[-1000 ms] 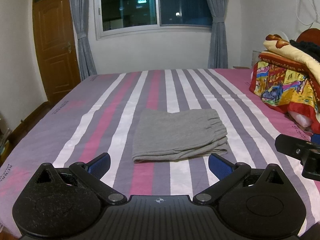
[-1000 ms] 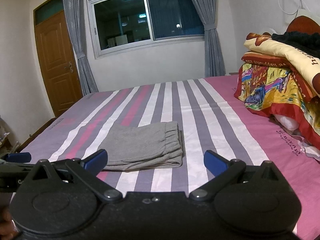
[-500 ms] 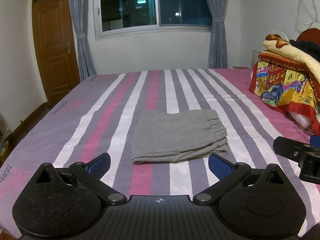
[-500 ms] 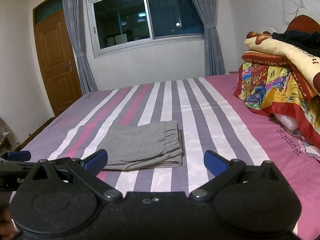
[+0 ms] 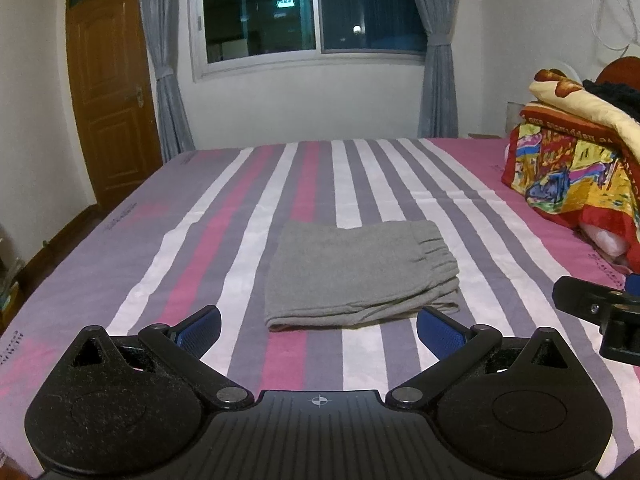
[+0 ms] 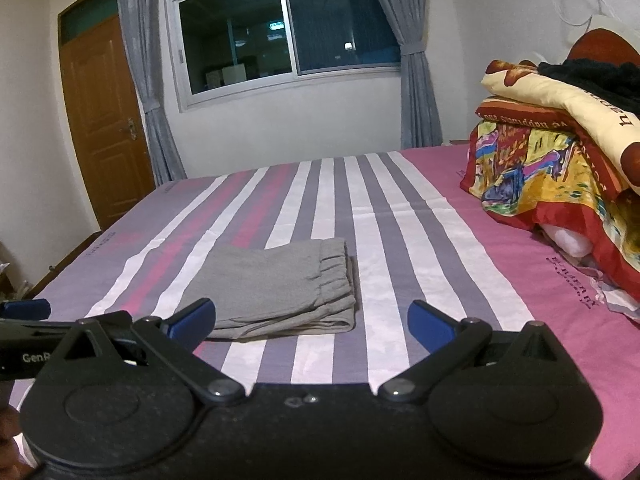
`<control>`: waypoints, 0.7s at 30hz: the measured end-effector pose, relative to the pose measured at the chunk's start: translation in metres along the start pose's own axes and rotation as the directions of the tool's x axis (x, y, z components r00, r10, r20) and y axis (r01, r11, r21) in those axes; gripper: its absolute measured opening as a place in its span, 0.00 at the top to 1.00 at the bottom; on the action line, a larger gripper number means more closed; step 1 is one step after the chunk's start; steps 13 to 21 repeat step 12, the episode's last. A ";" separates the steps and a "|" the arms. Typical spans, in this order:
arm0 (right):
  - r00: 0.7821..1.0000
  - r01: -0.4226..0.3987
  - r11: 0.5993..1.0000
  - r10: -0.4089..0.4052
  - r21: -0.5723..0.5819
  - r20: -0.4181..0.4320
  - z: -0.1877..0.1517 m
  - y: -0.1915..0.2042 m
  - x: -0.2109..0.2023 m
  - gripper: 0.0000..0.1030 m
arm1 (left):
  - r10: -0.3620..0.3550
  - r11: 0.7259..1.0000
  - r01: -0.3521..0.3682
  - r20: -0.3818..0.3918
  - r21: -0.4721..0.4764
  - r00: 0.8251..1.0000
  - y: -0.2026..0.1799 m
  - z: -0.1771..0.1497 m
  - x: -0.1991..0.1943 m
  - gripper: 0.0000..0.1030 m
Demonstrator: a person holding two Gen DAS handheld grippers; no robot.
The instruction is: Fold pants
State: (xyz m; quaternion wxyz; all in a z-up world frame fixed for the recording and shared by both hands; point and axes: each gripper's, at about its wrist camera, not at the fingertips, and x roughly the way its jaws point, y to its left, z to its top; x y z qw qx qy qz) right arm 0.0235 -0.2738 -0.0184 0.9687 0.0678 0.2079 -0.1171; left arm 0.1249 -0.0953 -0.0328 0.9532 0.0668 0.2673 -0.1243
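Note:
The grey pants (image 5: 356,276) lie folded into a compact rectangle on the striped bed sheet (image 5: 224,240), elastic waistband on the right. They also show in the right wrist view (image 6: 276,288). My left gripper (image 5: 319,326) is open and empty, held back from the near edge of the pants. My right gripper (image 6: 311,322) is open and empty, near the pants' front right corner. Part of the right gripper's black body (image 5: 600,312) shows at the right edge of the left wrist view.
A pile of colourful blankets (image 5: 576,168) sits on the bed at the right, also in the right wrist view (image 6: 560,160). A window with grey curtains (image 5: 312,12) is behind the bed. A wooden door (image 5: 108,92) stands at the left.
Both grippers have barely moved. The pants lie as before.

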 end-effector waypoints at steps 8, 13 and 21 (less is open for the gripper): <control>1.000 -0.001 1.000 0.001 -0.005 -0.008 0.001 -0.001 0.002 0.00 | -0.001 1.000 0.001 0.020 -0.007 1.000 0.001 -0.001 0.003 0.00; 1.000 0.001 1.000 -0.001 -0.001 -0.012 0.002 -0.002 0.005 0.00 | -0.010 1.000 0.010 0.023 0.002 1.000 0.001 -0.004 0.005 0.00; 1.000 0.001 1.000 -0.001 -0.001 -0.012 0.002 -0.002 0.005 0.00 | -0.010 1.000 0.010 0.023 0.002 1.000 0.001 -0.004 0.005 0.00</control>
